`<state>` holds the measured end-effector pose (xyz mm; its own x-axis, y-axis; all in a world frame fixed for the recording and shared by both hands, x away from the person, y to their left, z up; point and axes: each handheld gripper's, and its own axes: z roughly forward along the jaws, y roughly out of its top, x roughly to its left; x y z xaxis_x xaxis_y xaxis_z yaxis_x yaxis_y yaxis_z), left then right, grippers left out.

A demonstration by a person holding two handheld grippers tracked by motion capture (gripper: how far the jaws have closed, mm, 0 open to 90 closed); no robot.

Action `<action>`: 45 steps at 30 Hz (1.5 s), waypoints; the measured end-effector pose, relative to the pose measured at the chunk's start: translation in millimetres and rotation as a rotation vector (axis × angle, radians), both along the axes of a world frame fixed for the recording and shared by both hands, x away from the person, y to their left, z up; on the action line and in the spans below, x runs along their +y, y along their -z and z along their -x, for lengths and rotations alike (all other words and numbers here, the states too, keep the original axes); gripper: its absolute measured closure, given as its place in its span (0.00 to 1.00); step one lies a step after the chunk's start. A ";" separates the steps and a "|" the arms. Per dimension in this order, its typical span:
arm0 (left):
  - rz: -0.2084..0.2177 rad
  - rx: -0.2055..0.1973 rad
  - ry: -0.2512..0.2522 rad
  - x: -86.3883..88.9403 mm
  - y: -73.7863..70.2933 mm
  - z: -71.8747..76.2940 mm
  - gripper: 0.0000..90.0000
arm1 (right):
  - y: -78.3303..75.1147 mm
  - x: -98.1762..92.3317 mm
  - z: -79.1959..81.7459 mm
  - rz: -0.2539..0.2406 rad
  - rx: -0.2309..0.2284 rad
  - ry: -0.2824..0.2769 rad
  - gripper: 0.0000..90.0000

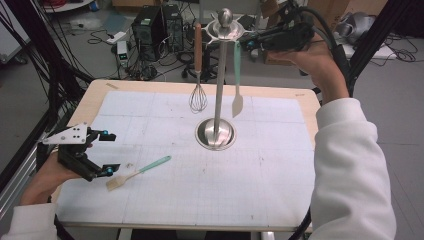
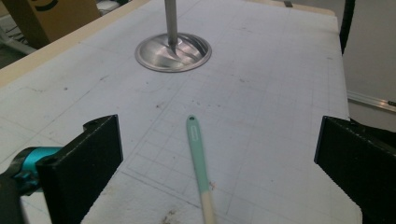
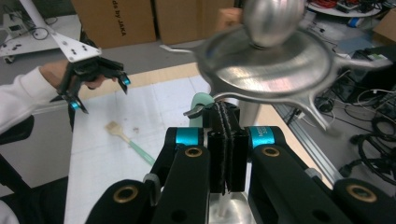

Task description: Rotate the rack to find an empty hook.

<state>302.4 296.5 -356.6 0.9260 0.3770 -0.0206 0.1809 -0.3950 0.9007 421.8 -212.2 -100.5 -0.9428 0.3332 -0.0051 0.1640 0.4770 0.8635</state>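
Note:
A metal utensil stand point(image 1: 218, 80) rises from a round base point(image 1: 215, 134) at mid-table. From its top hub point(image 3: 266, 60) hang a brown-handled whisk point(image 1: 198, 75) and a teal spatula point(image 1: 237, 82). My right gripper point(image 1: 250, 43) is up by the hub, shut point(image 3: 224, 116), its tips just beside the spatula's handle top point(image 3: 200, 105); nothing shows between the pads. A pastry brush point(image 1: 137, 172) with a teal handle point(image 2: 198, 149) lies flat on the mat. My left gripper point(image 1: 107, 152) is low at the left edge, open point(image 2: 217, 140), its jaws wide on either side of the brush handle without touching it.
A white grid mat point(image 1: 200, 200) covers the wooden table point(image 1: 95, 95). The person's white sleeve point(image 1: 350, 170) reaches along the right side. Boxes, cables and computer cases point(image 1: 155, 25) crowd the floor beyond the far edge.

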 end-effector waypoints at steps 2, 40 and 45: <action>0.010 -0.001 0.005 -0.7 -0.3 0.6 0.02 | -0.1 6.3 3.3 0.005 -0.004 0.000 0.99; 0.015 0.006 0.005 3.9 -1.0 0.3 0.02 | 7.8 -35.4 17.6 0.006 0.037 0.037 0.99; 0.014 0.011 0.006 2.8 0.1 -1.1 0.02 | 6.4 -46.7 14.0 -0.002 0.045 0.044 0.99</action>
<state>303.5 299.3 -356.8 0.9279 0.3711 -0.0359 0.1884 -0.3836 0.9041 407.8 -258.9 -106.9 -0.9267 0.3739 0.0376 0.2231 0.4668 0.8558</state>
